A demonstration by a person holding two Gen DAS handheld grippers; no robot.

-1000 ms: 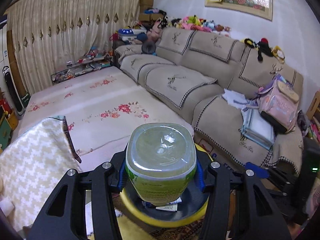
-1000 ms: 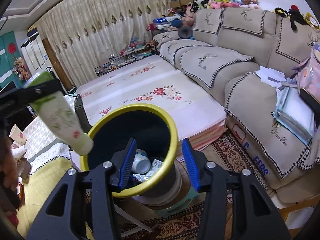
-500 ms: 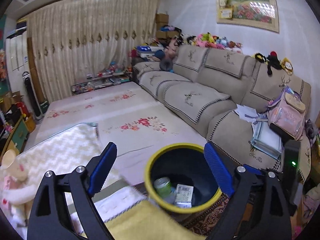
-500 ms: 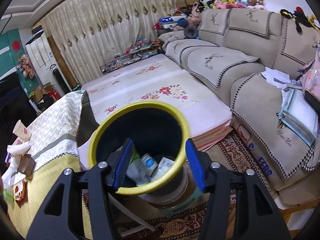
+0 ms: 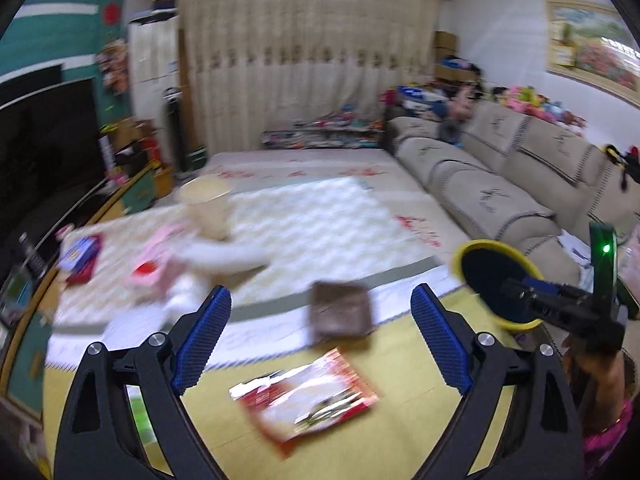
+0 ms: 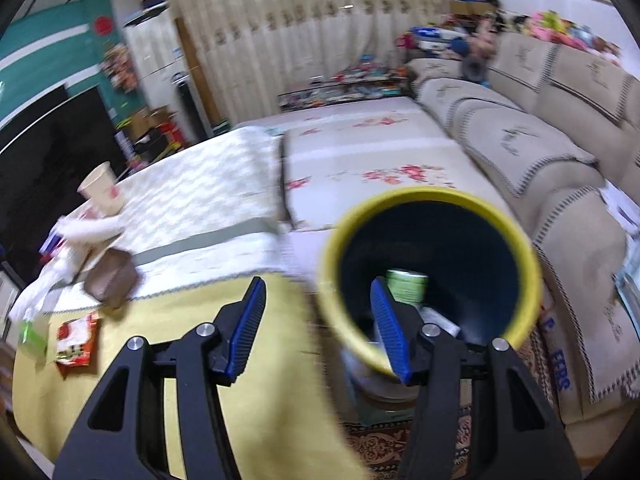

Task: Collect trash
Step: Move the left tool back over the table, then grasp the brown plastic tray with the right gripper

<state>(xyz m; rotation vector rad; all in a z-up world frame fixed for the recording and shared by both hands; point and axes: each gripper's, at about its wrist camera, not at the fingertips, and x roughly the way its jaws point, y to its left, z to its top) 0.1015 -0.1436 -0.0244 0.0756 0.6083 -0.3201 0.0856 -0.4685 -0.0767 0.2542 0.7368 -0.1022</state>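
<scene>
My left gripper [image 5: 320, 308] is open and empty above the table. A red and white snack wrapper [image 5: 306, 398] lies just below it, with a brown square packet [image 5: 340, 316] beyond. A paper cup [image 5: 206, 210], crumpled white tissue [image 5: 216, 254] and a pink wrapper [image 5: 154, 266] lie further left. My right gripper [image 6: 318, 300] is open and empty beside the yellow-rimmed black bin [image 6: 524, 280], which holds a green bottle [image 6: 406, 286] and other trash. The bin also shows in the left wrist view [image 5: 472, 250].
The table has a yellow cloth [image 5: 400, 432] and a white zigzag cloth [image 5: 320, 220]. A beige sofa [image 5: 480, 184] runs along the right. A floral mat [image 6: 360, 152] lies beyond the table. A TV [image 5: 44, 136] and cabinet stand on the left.
The left gripper let the green bottle drop into the bin, opened wide, then swung left over the table. The right gripper also turned left, so the bin now sits to its right.
</scene>
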